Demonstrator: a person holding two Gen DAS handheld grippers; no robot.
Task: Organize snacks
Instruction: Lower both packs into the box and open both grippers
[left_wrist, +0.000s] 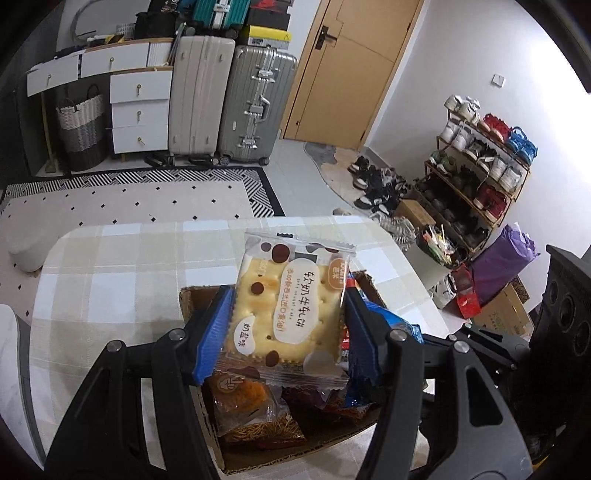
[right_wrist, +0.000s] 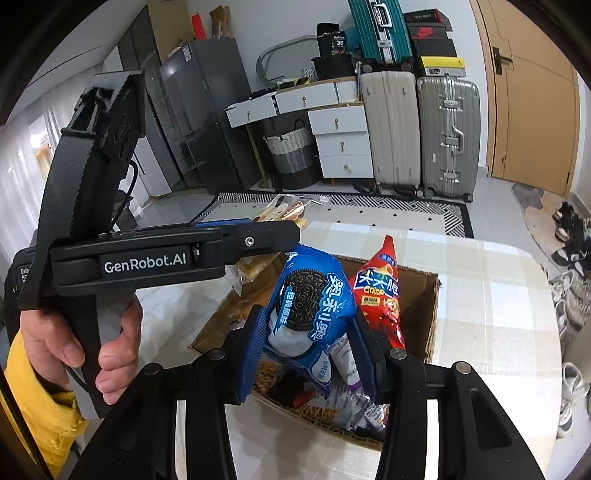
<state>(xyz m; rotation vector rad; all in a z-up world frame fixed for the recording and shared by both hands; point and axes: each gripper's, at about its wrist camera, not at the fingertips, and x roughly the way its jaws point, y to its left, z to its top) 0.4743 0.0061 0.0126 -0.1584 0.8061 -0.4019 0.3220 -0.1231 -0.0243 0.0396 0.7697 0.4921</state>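
Observation:
My left gripper (left_wrist: 286, 314) is shut on a cream cracker packet (left_wrist: 291, 302) with brown dots, held above a cardboard box (left_wrist: 195, 306) of snacks on the checked tablecloth. In the right wrist view, my right gripper (right_wrist: 310, 328) is shut on a blue Oreo packet (right_wrist: 314, 306), held over the same box (right_wrist: 424, 306). A red crisp bag (right_wrist: 380, 291) stands upright in the box. The left gripper's body (right_wrist: 166, 254) shows at left in that view, held by a hand, with the cracker packet (right_wrist: 284, 212) at its tip.
The box holds several more packets, among them an orange-brown one (left_wrist: 247, 402). The table (left_wrist: 122, 266) has a rounded far edge. Beyond it are a patterned rug, suitcases (left_wrist: 229, 99), white drawers, a door and a shoe rack (left_wrist: 476, 177).

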